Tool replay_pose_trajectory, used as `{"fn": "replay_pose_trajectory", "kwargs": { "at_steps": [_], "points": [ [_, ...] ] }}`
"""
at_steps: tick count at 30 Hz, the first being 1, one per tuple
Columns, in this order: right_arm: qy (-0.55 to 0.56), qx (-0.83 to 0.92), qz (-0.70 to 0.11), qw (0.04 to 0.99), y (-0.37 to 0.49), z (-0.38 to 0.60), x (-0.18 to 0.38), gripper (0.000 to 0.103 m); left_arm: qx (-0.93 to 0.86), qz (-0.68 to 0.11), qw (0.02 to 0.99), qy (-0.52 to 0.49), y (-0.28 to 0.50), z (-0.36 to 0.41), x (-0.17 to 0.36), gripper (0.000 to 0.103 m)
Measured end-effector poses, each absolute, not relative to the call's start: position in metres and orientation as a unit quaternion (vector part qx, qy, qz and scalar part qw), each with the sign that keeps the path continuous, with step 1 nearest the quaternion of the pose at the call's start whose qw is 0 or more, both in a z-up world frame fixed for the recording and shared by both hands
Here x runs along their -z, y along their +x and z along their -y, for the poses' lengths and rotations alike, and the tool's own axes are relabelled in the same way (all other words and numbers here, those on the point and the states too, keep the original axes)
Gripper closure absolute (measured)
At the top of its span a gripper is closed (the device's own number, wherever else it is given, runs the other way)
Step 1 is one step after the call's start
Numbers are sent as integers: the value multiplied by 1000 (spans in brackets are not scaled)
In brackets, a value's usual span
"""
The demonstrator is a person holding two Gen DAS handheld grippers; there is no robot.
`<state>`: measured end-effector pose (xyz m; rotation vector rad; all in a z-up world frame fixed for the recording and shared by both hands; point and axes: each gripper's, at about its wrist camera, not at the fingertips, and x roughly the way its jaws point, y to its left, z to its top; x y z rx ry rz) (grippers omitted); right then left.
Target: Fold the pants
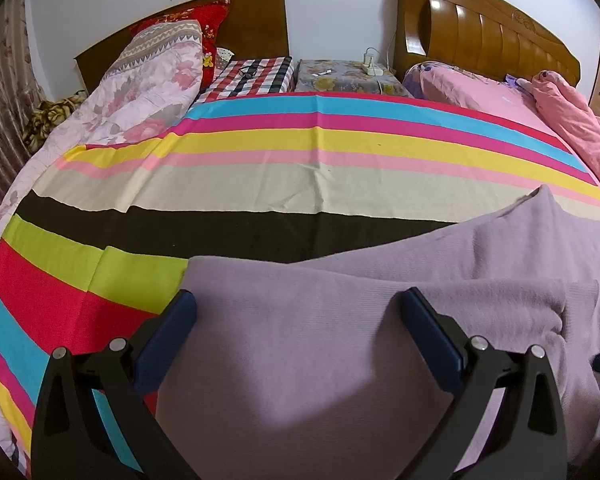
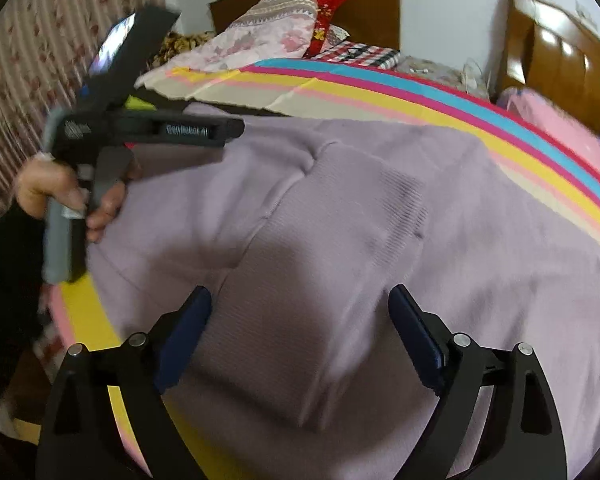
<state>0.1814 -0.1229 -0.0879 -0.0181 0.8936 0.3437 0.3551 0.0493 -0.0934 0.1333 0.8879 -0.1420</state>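
Note:
The lilac knit pants (image 1: 340,320) lie spread on the striped bedsheet (image 1: 260,184). In the left wrist view my left gripper (image 1: 300,308) is open above the near left part of the fabric, holding nothing. In the right wrist view the pants (image 2: 360,220) fill the middle, with folds and a seam running across them. My right gripper (image 2: 300,304) is open just above the cloth, empty. The hand-held left gripper body (image 2: 152,130) shows at the upper left of that view, over the pants' far edge; its fingertips are hidden.
A floral quilt (image 1: 140,88) and red pillow (image 1: 212,24) lie at the bed's far left. A pink duvet (image 1: 560,120) lies at the right by a wooden headboard (image 1: 480,28). A nightstand with a power strip (image 1: 372,68) sits between. A curtain (image 2: 40,60) hangs on the left.

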Motion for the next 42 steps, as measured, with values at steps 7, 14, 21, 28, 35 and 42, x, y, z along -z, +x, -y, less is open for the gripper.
{"fn": "replay_pose_trajectory", "kwargs": {
  "at_steps": [7,14,21,28,35,42],
  "points": [
    [-27,-52,-477,877,161,192,108,15,68,-429,899,64,354,-48,93,1],
    [-30,-47,-470,881,135,201,104,15,65,-429,899,69,355,-49,94,1],
    [-21,-42,-442,896,109,223,93,15,62,-429,898,71,355,-49,95,1],
    [30,-31,-423,905,84,265,108,13,62,-429,898,72,355,-49,95,1],
    [-7,-75,-409,909,66,270,111,13,63,-432,897,68,355,-50,95,1],
    [37,-72,-350,933,26,310,95,13,20,-396,915,71,328,-22,61,2]
  ]
}}
